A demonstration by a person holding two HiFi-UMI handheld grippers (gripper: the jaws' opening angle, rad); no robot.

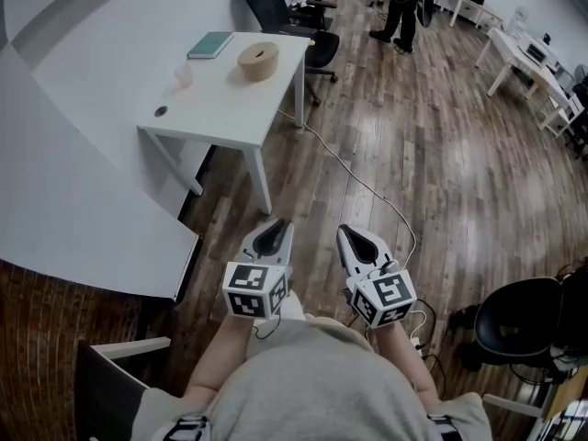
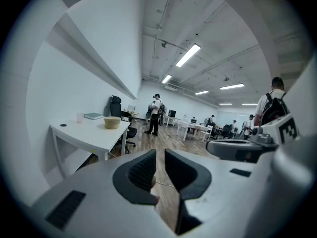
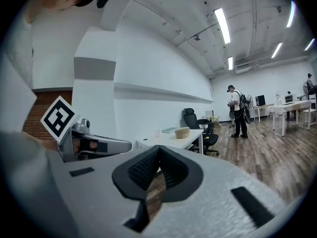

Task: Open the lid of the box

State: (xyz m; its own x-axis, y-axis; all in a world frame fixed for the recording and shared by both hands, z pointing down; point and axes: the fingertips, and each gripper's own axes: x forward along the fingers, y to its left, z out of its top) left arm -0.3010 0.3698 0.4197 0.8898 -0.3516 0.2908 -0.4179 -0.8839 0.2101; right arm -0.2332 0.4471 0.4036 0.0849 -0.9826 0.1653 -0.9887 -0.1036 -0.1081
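Observation:
The round tan box [image 1: 258, 61] with its lid on stands on the white table [image 1: 220, 108], well ahead of me. Both grippers are held close to my body, over the wooden floor and far from the box. My left gripper [image 1: 273, 231] shows a narrow gap between its pads with nothing in it; in the left gripper view [image 2: 159, 155] the box [image 2: 112, 122] is small and distant at the left. My right gripper [image 1: 347, 235] has its tips together and empty; past these tips [image 3: 159, 152] the right gripper view shows the box [image 3: 182, 132] on the table.
On the table also lie a green book [image 1: 210, 45], a pale cup [image 1: 184, 76] and a small dark disc [image 1: 162, 111]. A black office chair [image 1: 285, 7] stands behind it, a person [image 1: 401, 7] beyond. A cable [image 1: 367, 186] crosses the floor. A white curved wall [image 1: 73, 154] is at my left.

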